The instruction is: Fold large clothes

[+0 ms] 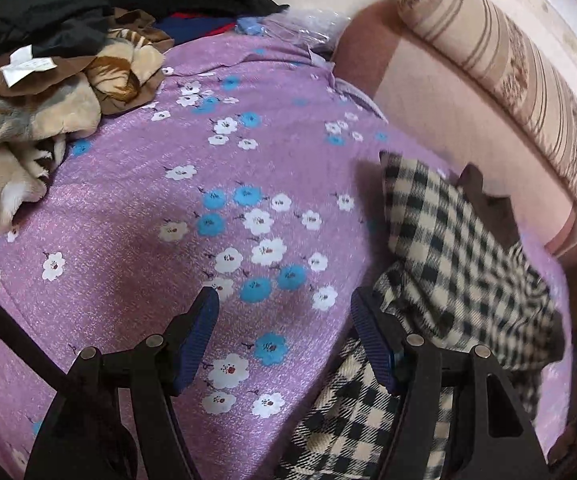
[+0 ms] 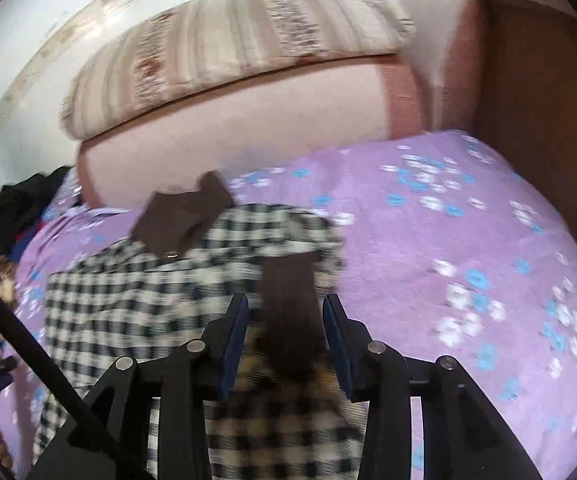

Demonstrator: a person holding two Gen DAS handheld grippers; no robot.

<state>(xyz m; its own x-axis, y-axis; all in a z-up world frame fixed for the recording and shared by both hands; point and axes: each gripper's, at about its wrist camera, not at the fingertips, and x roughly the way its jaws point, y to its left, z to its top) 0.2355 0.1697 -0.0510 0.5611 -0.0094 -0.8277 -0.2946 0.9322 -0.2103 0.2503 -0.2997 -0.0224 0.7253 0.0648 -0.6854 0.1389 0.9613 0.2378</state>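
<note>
A checked garment [image 2: 176, 280] with brown trim is lying crumpled on a purple flowered bedspread [image 2: 468, 240], blurred in both views. The right wrist view is showing what the left does not: a brown strip [image 2: 288, 304] of the garment running between the parted fingers of the right gripper [image 2: 284, 316], which are not pressing on it. The left wrist view alone is showing a heap of tan and dark clothes [image 1: 48, 100] well apart from the garment, with the left gripper [image 1: 284, 320] hanging with fingers spread over bare bedspread, the checked garment [image 1: 448, 260] just beside its right finger. A striped cushion [image 2: 228, 48] is sitting on the pink sofa back [image 2: 228, 120] behind.
</note>
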